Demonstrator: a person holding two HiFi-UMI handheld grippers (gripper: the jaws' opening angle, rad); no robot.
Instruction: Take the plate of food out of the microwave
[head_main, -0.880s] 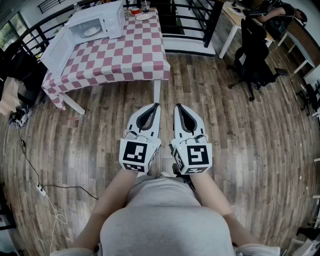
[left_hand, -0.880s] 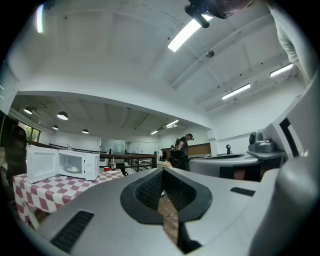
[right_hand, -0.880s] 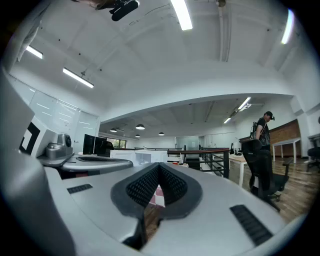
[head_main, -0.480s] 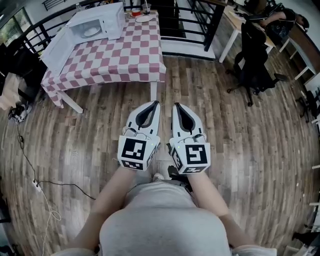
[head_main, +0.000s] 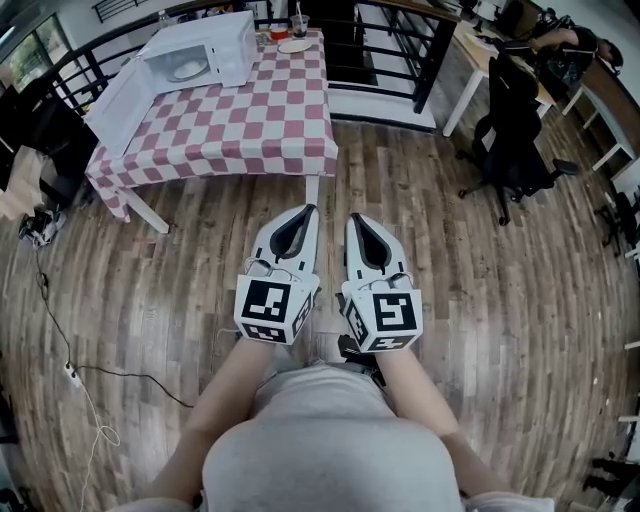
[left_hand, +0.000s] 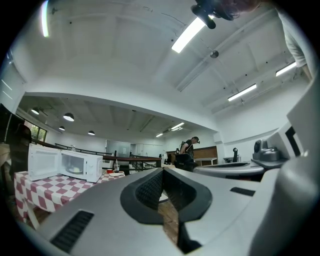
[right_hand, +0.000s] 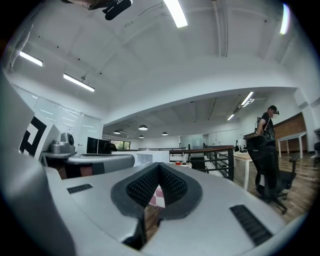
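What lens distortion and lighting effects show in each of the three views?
Head view: fisheye bows the floor planks; light is even, shadows soft. Left gripper view: dark round vignette, ceiling light blown out, microwave small yet sharp. Right gripper view: same vignette, strip lights glaring.

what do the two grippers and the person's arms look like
The left gripper and right gripper are pale grey tapered shells with black ribbed pads round a teardrop gap. Each carries a white cube with black square markers at the back. The person wears a grey top; forearms are bare.
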